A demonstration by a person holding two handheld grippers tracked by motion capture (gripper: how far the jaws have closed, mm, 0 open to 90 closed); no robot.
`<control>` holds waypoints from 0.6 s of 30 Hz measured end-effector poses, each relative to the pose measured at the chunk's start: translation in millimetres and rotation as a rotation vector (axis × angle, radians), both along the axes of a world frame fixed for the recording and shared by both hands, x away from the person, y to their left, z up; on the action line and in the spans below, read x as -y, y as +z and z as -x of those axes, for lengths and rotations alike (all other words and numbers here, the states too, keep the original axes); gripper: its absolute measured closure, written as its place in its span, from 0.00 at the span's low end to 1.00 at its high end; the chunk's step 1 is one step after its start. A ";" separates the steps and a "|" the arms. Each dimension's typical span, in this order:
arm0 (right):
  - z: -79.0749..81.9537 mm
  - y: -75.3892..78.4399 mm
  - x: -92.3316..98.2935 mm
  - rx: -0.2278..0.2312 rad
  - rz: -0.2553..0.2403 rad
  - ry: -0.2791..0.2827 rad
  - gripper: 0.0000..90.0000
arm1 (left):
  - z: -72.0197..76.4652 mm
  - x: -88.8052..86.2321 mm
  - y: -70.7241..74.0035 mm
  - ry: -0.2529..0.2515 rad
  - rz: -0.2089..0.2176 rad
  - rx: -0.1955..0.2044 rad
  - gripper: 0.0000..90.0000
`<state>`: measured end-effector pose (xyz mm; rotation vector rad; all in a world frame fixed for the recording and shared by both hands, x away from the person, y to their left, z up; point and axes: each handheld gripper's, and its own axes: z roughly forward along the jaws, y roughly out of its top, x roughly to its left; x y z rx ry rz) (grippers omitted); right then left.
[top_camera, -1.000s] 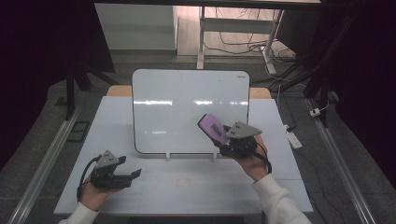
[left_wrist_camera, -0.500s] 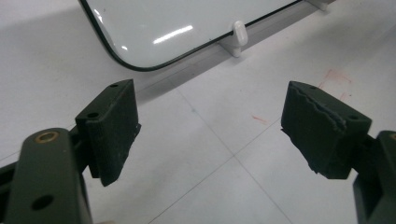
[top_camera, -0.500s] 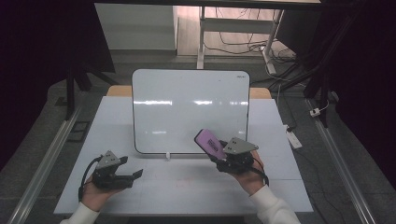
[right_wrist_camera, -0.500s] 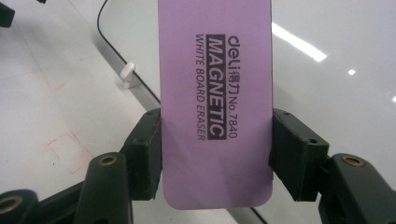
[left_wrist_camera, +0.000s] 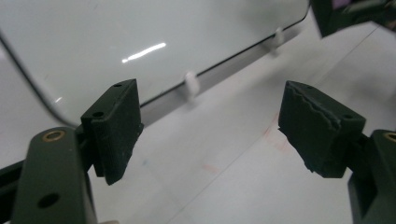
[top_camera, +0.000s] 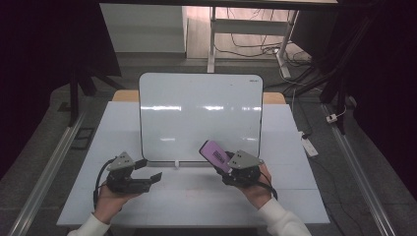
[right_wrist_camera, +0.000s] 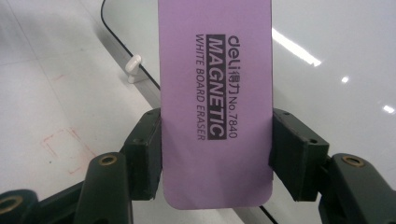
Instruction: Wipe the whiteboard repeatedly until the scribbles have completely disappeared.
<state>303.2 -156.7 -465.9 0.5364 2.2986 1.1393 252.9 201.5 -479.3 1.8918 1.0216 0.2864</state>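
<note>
right tongs (top_camera: 227, 167): clenched on the flat purple magnetic whiteboard eraser (right_wrist_camera: 215, 93)
left tongs (left_wrist_camera: 219, 135): released, jaws just narrowing slightly, nothing between them
eraser: over the glossy white whiteboard (top_camera: 196, 113)

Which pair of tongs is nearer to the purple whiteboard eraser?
Right. The right tongs are clamped on the purple whiteboard eraser; the left tongs are open, across the table from it.

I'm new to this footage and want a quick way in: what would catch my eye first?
The purple whiteboard eraser stands out, clamped by its long sides in the right tongs near the bottom right of the whiteboard; its printed label reads as a magnetic white board eraser. The large glossy whiteboard lies flat mid-table, reflecting the lights. The left tongs hang open and empty by its lower left corner.
</note>
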 end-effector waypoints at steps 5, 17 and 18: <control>1.9 -0.7 -0.2 0.010 -0.001 -0.006 0.45 | -4.8 13.5 9.1 -0.026 0.004 0.013 0.25; 6.3 -3.8 -6.3 0.042 0.005 -0.005 0.45 | -14.6 38.4 30.3 -0.072 0.039 0.029 0.28; 6.5 -3.8 -6.1 0.046 0.008 -0.009 0.45 | -15.7 39.9 30.9 -0.074 0.037 0.028 0.28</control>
